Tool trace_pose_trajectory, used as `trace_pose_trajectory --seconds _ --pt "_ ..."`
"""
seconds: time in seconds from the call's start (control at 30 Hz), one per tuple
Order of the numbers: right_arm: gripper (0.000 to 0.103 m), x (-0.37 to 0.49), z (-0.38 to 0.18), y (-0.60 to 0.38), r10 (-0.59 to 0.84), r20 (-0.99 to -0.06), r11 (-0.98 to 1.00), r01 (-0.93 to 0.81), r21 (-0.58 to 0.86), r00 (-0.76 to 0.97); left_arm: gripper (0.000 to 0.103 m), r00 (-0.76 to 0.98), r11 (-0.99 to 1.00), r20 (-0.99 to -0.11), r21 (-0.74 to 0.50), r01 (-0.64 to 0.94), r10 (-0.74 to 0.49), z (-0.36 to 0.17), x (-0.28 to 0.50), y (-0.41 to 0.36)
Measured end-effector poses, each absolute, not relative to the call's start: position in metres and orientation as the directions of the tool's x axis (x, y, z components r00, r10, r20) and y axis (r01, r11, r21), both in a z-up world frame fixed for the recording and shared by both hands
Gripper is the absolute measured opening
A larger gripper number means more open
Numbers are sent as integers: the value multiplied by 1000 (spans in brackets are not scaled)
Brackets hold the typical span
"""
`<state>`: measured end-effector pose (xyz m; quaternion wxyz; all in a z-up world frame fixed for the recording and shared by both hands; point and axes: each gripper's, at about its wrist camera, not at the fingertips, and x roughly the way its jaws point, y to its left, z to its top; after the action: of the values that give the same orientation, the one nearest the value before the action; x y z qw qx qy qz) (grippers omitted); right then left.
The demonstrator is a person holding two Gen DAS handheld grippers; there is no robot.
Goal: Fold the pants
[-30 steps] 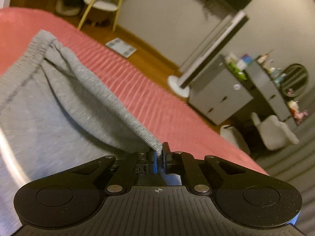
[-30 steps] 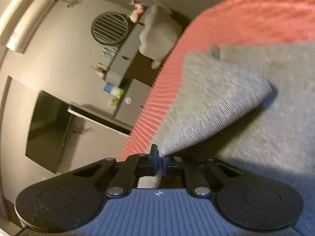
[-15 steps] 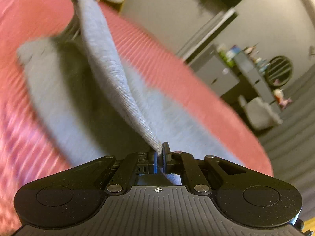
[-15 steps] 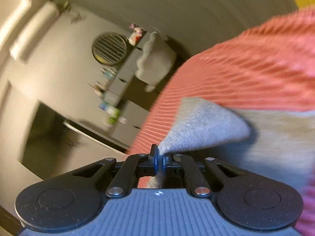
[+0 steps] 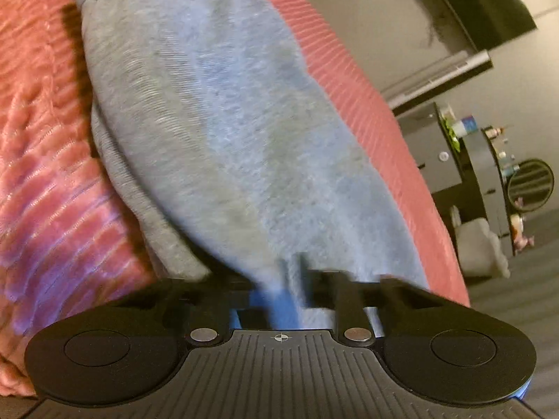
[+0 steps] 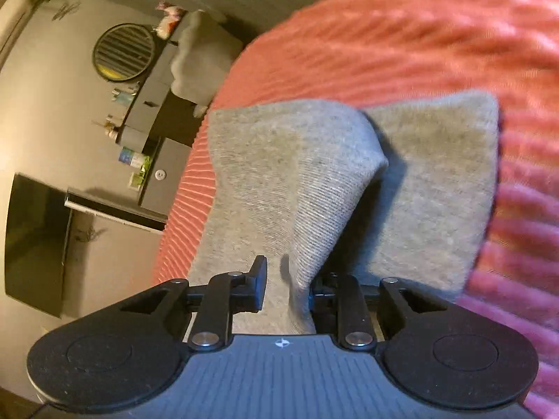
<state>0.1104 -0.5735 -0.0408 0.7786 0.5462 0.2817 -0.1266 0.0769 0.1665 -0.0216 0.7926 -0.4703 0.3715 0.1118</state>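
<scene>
- Your left claw (image 5: 293, 279) is pinched tight on the grey pants (image 5: 216, 132). The cloth runs straight from its tips up the frame, though the tips themselves are smeared with blur.
- Your right claw (image 6: 284, 279) has just been opening. Its jaws stand apart, with a fold of the pants (image 6: 314, 188) between them, draped against the right-hand finger. The left finger (image 6: 259, 279) is clear of the cloth, so nothing's really clamped there.
- One pair of pants, lying folded over on the coral ribbed bedspread (image 5: 45, 181). In the right wrist view, a top flap sits peaked over a flatter layer. In the left wrist view, a dark stitched seam shows at the far end.
- Containers: none open that I can see into. There's a grey cabinet (image 6: 157, 181) past the bed edge with a round knob. A few small bottles and a green-and-white pack sit on top of it, too small to count properly.
- One round slatted mirror-looking thing (image 6: 124, 52) on the wall side and one pale fuzzy chair (image 6: 201, 59) beside it.
- One dark flat screen (image 5: 489, 3) on the wall.
- No readable writing or brands anywhere. The labels on the bottles are just blobs.
</scene>
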Motion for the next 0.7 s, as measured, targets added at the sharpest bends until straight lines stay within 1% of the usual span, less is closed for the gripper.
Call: trace_pose_trajectory --seconds 0.07,0.13,0.2,0.27,0.37,0.4,0.43,0.5,0.53,0.57,0.6,0.63,0.67,0.7 --pt "5 116 -38 -571 109 -590 386 513 767 800 8 703 539 -688 -668 -513 -182 -14 78 169" --pt "4 115 -18 -564 66 -606 483 506 715 793 7 720 566 -672 -667 -484 -176 -5 69 169" --pt "4 105 4 -559 31 -581 569 464 679 813 7 735 583 -654 -673 -455 -181 10 61 167" --pt "4 94 22 -555 -11 -571 629 450 634 821 7 735 614 -656 -654 -441 -172 13 49 166" --pt "5 84 29 -549 -117 -595 743 467 479 795 7 675 652 -718 -595 -470 -170 6 47 165" --pt "5 85 23 -547 -138 -625 764 484 427 768 8 647 662 -746 -566 -490 -159 1 49 164" --pt "5 85 15 -546 -162 -662 770 513 380 732 11 623 678 -768 -537 -502 -147 -3 51 164" --pt "7 93 1 -547 -190 -726 779 552 299 661 12 583 682 -805 -488 -545 -111 -9 52 163" --pt "9 91 -2 -553 -172 -732 754 566 333 659 16 591 675 -800 -495 -547 -108 -8 50 164" --pt "15 87 0 -557 -160 -706 728 565 388 690 17 601 663 -794 -500 -557 -94 -5 47 165" --pt "25 83 2 -562 -156 -678 702 563 435 718 23 605 657 -793 -493 -571 -70 -1 43 166" --pt "29 80 5 -568 -156 -657 682 562 469 737 26 605 657 -795 -477 -584 -38 5 38 167" --pt "32 80 6 -572 -155 -655 671 565 479 740 26 609 668 -793 -444 -598 18 15 35 166" --pt "32 80 6 -575 -149 -659 669 566 482 737 29 609 689 -789 -399 -606 79 25 33 164"
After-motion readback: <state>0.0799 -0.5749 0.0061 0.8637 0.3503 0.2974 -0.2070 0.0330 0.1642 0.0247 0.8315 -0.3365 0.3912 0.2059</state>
